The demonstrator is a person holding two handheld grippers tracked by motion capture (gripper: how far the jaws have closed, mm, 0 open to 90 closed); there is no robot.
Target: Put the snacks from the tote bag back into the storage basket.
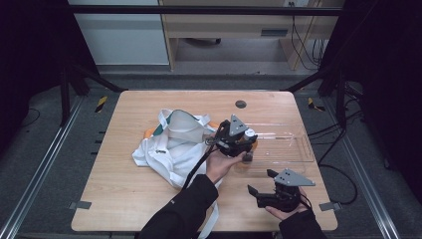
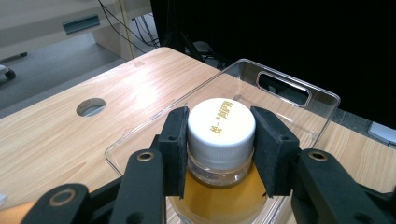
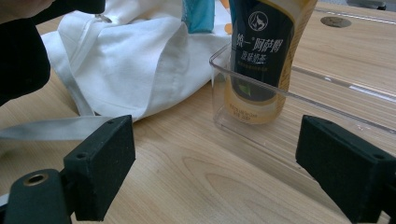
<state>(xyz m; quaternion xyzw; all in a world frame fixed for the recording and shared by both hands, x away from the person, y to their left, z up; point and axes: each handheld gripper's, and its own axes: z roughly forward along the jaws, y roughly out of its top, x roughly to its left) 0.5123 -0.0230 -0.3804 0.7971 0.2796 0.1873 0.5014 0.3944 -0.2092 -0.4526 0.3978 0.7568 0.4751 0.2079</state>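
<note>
My left gripper [image 2: 219, 140] is shut on the white cap [image 2: 221, 125] of a bottle of amber drink [image 3: 261, 51], which stands upright inside the near left corner of a clear plastic tray [image 1: 293, 149]. From above, that left gripper [image 1: 238, 138] sits at the tray's left end. The bottle has a dark label and its base is inside the tray wall [image 3: 243, 93]. My right gripper [image 1: 261, 191] rests low near the table's front edge, jaws open and empty, facing the bottle; in its own view the right gripper [image 3: 219, 172] has nothing between its pads.
A white cloth bag [image 1: 171, 144] with a teal item inside lies crumpled left of the tray, with straps trailing toward the front edge. A round hole [image 1: 241, 104] is in the tabletop behind the tray. A person's sleeve [image 1: 184, 209] crosses the front middle.
</note>
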